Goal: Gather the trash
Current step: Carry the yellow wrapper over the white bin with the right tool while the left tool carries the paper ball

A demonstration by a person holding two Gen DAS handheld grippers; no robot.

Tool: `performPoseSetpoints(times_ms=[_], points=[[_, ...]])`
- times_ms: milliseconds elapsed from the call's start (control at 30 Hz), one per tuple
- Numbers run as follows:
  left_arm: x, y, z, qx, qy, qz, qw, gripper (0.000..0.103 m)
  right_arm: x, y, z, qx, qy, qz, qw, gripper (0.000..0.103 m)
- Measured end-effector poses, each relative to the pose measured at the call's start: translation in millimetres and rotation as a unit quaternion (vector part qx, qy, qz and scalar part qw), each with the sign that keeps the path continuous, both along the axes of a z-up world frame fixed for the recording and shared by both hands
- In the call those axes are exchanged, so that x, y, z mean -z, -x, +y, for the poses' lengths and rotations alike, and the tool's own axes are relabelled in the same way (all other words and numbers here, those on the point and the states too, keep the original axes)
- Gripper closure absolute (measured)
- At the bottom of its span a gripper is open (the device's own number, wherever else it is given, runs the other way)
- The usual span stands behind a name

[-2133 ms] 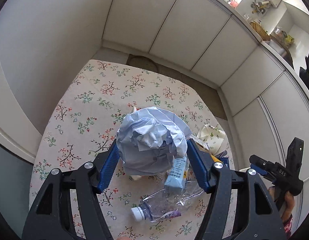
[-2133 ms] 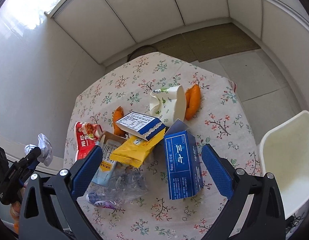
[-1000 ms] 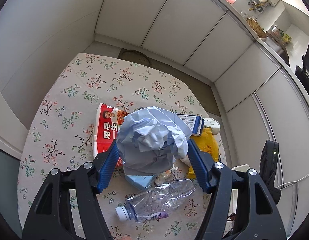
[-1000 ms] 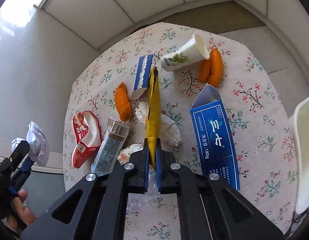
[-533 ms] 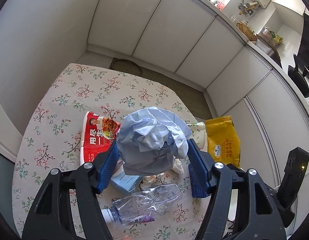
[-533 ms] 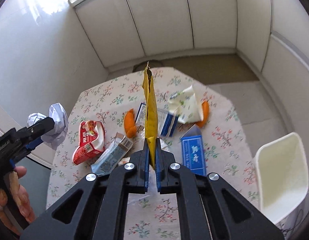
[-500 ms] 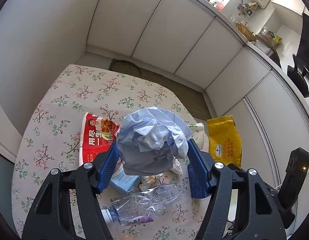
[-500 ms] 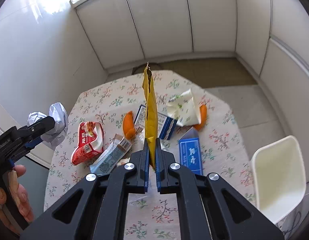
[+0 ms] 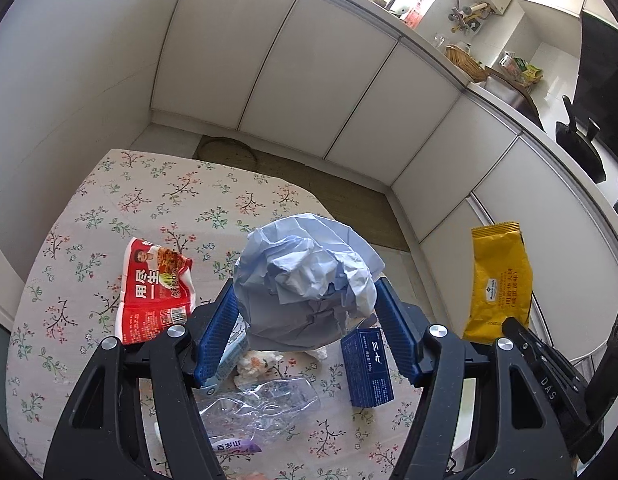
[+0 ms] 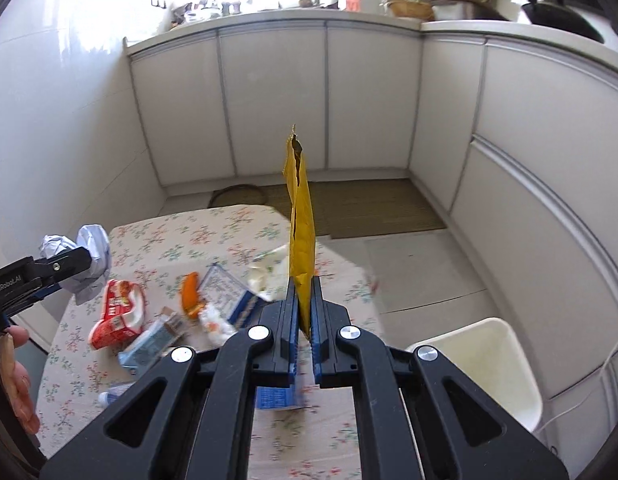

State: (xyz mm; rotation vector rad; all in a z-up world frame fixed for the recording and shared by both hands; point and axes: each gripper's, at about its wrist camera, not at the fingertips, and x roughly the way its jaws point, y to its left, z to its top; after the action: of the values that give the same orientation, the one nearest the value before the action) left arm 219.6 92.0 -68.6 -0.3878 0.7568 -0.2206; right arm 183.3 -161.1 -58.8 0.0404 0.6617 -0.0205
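Landmark: the floral tabletop, seen from above.
Left tool: above the tabletop's near edge, blue pads pinching a crumpled paper ball from both sides.
Red wrapper: flat on the tabletop, left of the ball.
Clear bottle: crushed, lying on the tabletop under the left tool.
Blue box: on the tabletop, right of the bottle.
Right tool: above the tabletop's right edge, pressed together on a yellow packet held upright.
White bin: on the floor right of the tabletop; contents not visible.
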Motion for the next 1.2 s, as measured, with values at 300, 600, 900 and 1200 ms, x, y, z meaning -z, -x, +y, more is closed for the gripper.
performPoseSetpoints(times_ms=[300, 600, 900, 1200], points=[[-2, 3, -46, 0.021, -0.03, -0.026, 0.999, 0.039, 4, 13, -62, 0.092, 0.043, -0.01, 0.995, 0.098], [-2, 5, -87, 0.044, -0.039, -0.043, 0.9974, 0.039, 23, 21, -112, 0.169, 0.078, 0.023, 0.982, 0.098], [4, 3, -138, 0.07, -0.051, -0.046, 0.9952, 0.038, 46, 28, -156, 0.203, 0.074, 0.079, 0.973, 0.095], [16, 6, -194, 0.112, -0.064, -0.05, 0.9904, 0.038, 39, 54, -195, 0.233, 0.064, 0.062, 0.968, 0.053]])
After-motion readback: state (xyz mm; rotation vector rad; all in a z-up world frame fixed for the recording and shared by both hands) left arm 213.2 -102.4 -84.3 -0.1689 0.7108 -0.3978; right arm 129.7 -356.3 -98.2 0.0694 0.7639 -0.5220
